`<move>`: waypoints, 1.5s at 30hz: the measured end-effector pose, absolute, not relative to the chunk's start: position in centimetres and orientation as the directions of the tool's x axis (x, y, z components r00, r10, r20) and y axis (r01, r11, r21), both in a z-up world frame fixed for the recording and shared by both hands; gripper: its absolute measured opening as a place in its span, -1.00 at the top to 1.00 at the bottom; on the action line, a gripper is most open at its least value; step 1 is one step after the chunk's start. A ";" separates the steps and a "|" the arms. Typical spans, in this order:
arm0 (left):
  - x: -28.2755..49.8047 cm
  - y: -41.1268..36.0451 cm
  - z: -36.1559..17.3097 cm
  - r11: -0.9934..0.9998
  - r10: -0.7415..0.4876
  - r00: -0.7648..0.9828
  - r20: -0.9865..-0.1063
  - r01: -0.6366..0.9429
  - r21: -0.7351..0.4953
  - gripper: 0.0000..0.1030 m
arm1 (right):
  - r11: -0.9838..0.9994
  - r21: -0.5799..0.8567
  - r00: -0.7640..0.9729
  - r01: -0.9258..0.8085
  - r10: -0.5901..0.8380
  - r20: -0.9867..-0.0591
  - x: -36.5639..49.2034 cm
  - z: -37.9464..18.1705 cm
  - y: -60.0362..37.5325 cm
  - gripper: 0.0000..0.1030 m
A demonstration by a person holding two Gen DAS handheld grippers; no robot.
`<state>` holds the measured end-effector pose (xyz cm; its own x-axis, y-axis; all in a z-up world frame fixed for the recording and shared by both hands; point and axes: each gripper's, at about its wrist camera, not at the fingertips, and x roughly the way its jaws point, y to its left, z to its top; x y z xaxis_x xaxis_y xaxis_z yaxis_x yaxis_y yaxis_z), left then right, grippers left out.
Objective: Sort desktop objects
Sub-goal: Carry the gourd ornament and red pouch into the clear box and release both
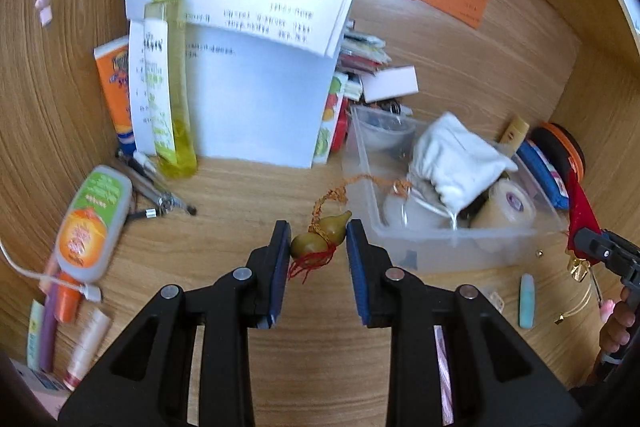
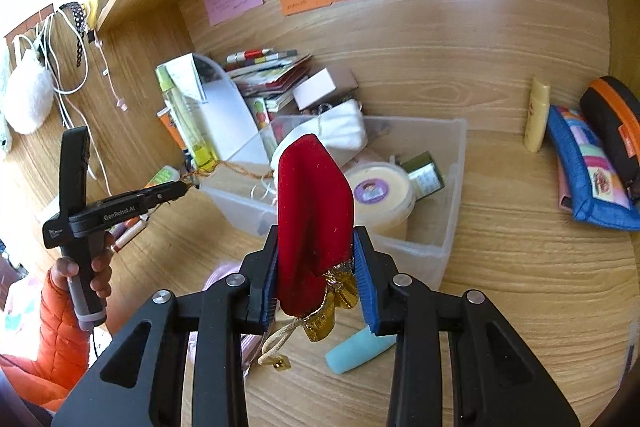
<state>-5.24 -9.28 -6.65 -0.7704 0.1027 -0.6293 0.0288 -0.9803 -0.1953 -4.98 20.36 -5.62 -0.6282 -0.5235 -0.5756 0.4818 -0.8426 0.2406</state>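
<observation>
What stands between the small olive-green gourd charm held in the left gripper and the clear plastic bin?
Nothing visible: the olive-green gourd charm, between the left gripper's pads, hangs beside the clear plastic bin; only its orange cord crosses the rim.

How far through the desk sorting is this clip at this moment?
Roughly midway. Done: the clear plastic bin already holds a white cloth pouch and a round cream tub. In hand: the right hand-held gripper clamps a red velvet pouch; the left hand-held gripper brackets a small olive gourd charm. Left: tubes, pens and a teal cap lie loose.
</observation>
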 end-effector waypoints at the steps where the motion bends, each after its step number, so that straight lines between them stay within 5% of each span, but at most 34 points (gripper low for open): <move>1: -5.4 -9.2 -6.4 -0.981 0.104 -0.774 -0.625 0.022 -0.191 0.46 | -0.843 0.241 -0.631 0.481 -0.523 -0.572 -5.2 -5.4 20.4 0.42; 12: -7.5 -5.2 -4.1 -0.984 0.176 -0.790 -0.587 -0.115 -0.140 0.46 | -0.853 0.183 -0.675 0.489 -0.503 -0.540 -8.2 -2.7 19.7 0.41; 31: -11.6 -2.6 -7.4 -0.973 0.230 -0.724 -0.650 -0.155 -0.171 0.46 | -0.925 0.094 -0.679 0.367 -0.336 -0.652 -16.9 -6.6 17.7 0.40; 38: -11.7 -2.2 -7.5 -0.971 0.236 -0.729 -0.643 -0.160 -0.176 0.44 | -0.926 0.045 -0.689 0.375 -0.311 -0.655 -16.7 -6.7 17.2 0.23; 45: -10.8 -1.8 -6.5 -0.977 0.213 -0.753 -0.622 -0.156 -0.145 0.16 | -0.933 -0.013 -0.712 0.360 -0.265 -0.650 -16.2 -6.1 16.7 -0.16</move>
